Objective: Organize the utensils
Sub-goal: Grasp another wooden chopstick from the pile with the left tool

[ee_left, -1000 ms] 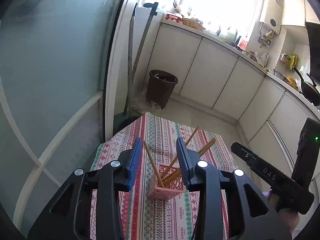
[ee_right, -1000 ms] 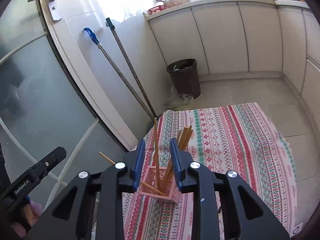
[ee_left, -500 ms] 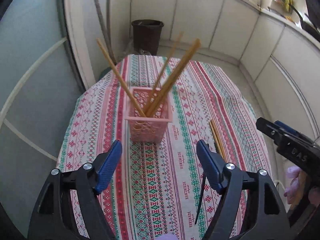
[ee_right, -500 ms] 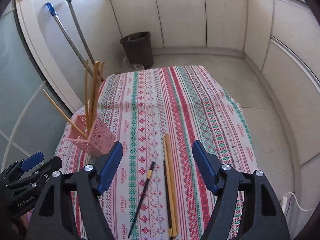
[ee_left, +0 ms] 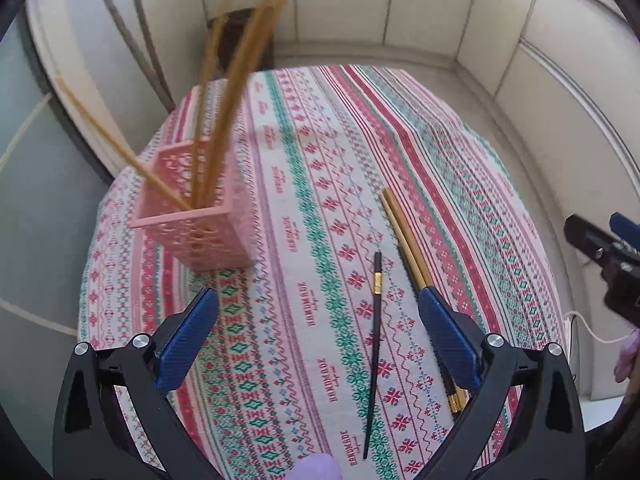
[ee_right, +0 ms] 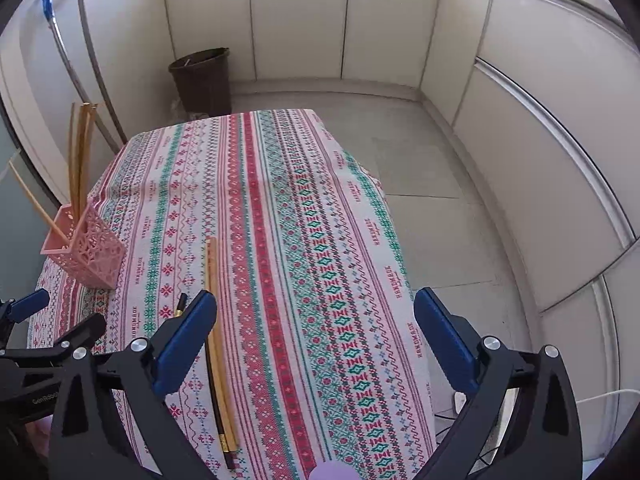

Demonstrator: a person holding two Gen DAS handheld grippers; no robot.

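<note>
Left wrist view shows the left gripper and right gripper, narrow and aimed at the pink basket a second ago, now opening wide and empty over the loose chopsticks at near right, suggesting pickup comes next.

Both grippers, left and right, point steeply down, jaws opening wide with nothing gripped between them.
</note>
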